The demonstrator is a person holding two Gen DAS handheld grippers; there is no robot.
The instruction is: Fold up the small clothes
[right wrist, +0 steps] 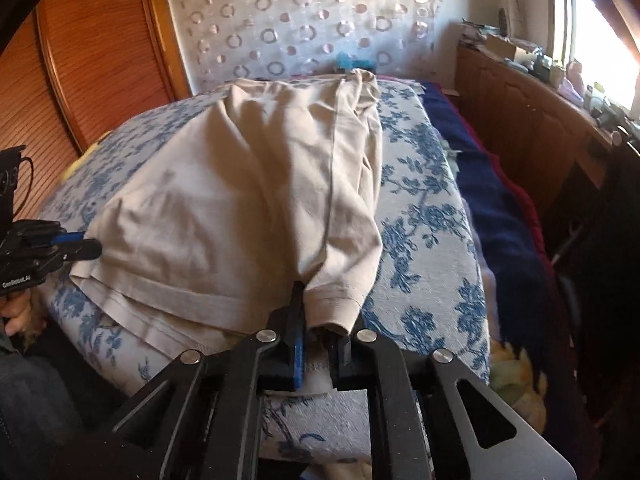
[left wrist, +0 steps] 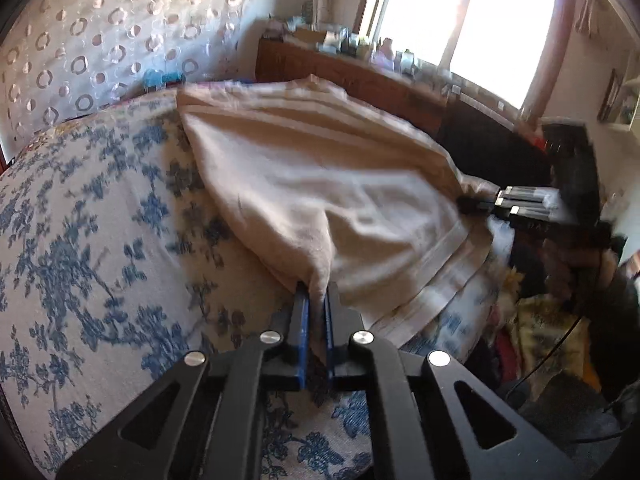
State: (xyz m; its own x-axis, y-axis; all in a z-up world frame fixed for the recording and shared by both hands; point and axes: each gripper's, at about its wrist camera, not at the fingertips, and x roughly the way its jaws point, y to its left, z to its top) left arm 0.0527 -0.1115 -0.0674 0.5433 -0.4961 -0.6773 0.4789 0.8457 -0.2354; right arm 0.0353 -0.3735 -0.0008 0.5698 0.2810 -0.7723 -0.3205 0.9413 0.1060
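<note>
Beige shirt (right wrist: pixel 240 200) lies on floral bedspread (right wrist: pixel 432 216). Left gripper (left wrist: pixel 316 300) & right gripper (right wrist: pixel 320 316) both clamped on near hem corners. Mid-fold, prob. next: carry hem toward far collar, evenly.

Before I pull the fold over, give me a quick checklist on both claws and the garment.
1. Left claw gripping the beige garment: ok, cloth pinched between its fingers.
2. Right claw gripping the cuffed end: ok, fabric sits between its fingers.
3. Garment fully on the floral bedspread: not ok, the near hem overhangs the edge.
4. Cloth flat: not ok, wrinkles and a bunched far end.
5. Path clear across the bed: ok, only a small blue object at the far end.
6. Layers aligned underneath: cannot tell.
</note>
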